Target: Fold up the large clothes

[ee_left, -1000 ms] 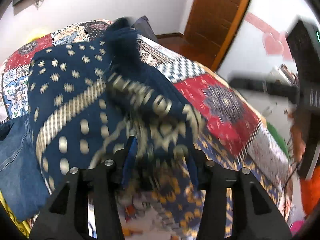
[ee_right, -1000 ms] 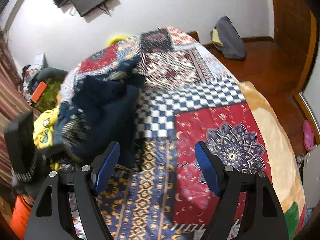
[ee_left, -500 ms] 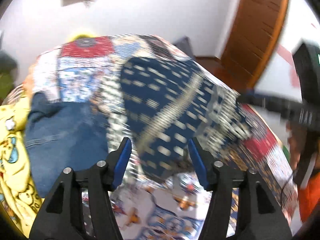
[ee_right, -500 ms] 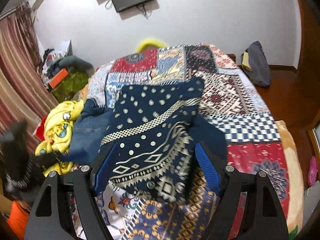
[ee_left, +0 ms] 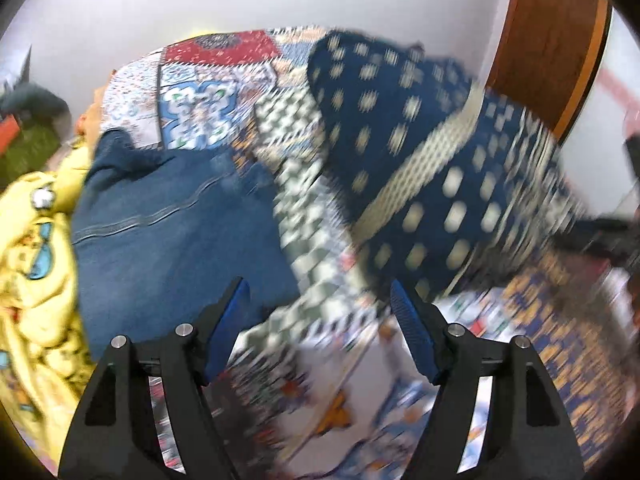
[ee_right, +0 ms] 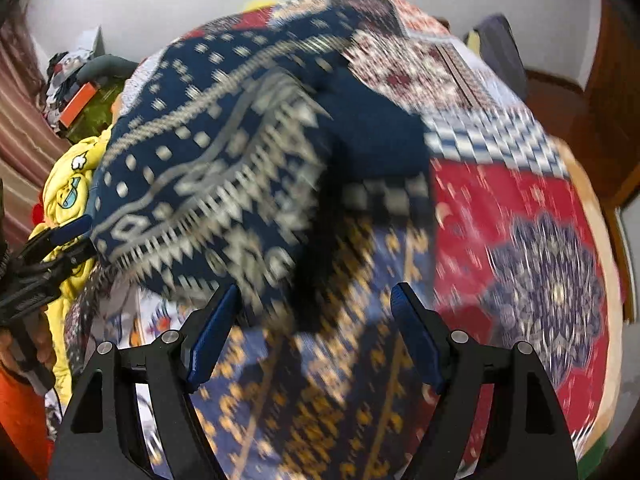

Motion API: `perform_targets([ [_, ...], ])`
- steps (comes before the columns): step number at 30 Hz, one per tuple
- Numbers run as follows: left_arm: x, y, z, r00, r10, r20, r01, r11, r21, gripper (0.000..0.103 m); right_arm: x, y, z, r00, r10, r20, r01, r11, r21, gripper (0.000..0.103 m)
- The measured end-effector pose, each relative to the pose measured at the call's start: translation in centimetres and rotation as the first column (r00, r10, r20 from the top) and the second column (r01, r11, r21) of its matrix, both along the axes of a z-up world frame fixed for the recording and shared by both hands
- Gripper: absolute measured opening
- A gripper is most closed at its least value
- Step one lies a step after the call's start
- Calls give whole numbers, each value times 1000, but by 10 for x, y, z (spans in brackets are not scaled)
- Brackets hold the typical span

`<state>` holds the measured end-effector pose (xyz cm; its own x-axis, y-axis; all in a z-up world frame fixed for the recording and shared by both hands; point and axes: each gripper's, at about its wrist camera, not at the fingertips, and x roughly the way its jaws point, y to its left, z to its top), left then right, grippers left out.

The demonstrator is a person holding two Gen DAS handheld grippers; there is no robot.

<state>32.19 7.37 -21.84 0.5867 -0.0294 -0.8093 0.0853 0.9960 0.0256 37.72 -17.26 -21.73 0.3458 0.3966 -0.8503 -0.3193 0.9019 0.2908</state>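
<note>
A navy sweater with cream dots and zigzag bands [ee_left: 432,168] lies folded on the patchwork bed cover [ee_left: 320,380]. It also shows in the right wrist view [ee_right: 224,152]. My left gripper [ee_left: 320,332] is open and empty, low over the cover, just left of the sweater's near edge. My right gripper [ee_right: 316,332] is open and empty, right at the sweater's near hem. The left gripper's fingers also show in the right wrist view [ee_right: 68,240], touching the sweater's left corner. Both views are motion-blurred.
Folded blue jeans [ee_left: 172,232] lie left of the sweater, with a yellow printed garment [ee_left: 32,272] beyond them at the bed's left edge. A wooden door [ee_left: 548,40] stands at the far right. A dark bag [ee_right: 500,52] leans on the far wall.
My left gripper let go of the sweater and swung left, bringing the jeans into view. The sweater dropped flat onto the bed. My right gripper moved in closer to the sweater's hem.
</note>
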Motion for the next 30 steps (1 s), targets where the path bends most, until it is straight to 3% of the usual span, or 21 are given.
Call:
perform_targets([
  [4,-11,9,6,1000,15,7,-15,1000,25,72,-11,-14,13,1000,-7,13,7,999,39,75],
  [10,-6,13,48,994,32,108,-22,996,-89,74,-5,-16,42,997,-29,67,18,986,165,76],
  [12,4,11,56,993,35,117,-18,991,-136,97,5,-9,42,997,-38,61,25,979,200,80],
  [15,25,6,59,990,57,126,-26,972,-233,101,25,-1,27,999,-50,21,44,973,228,81],
  [20,83,-1,22,999,-15,-47,-4,920,-393,101,59,8,-4,994,-46,-101,76,949,306,81],
  [24,112,5,-5,986,-59,-154,-43,809,-586,102,78,11,-17,987,-21,-157,81,919,386,82],
  [27,126,0,-20,980,-76,-182,-54,783,-619,103,87,11,-21,983,-20,-180,97,897,430,85],
  [30,135,-4,-31,973,-86,-212,-75,754,-653,103,88,14,-19,982,-16,-188,96,900,425,85],
])
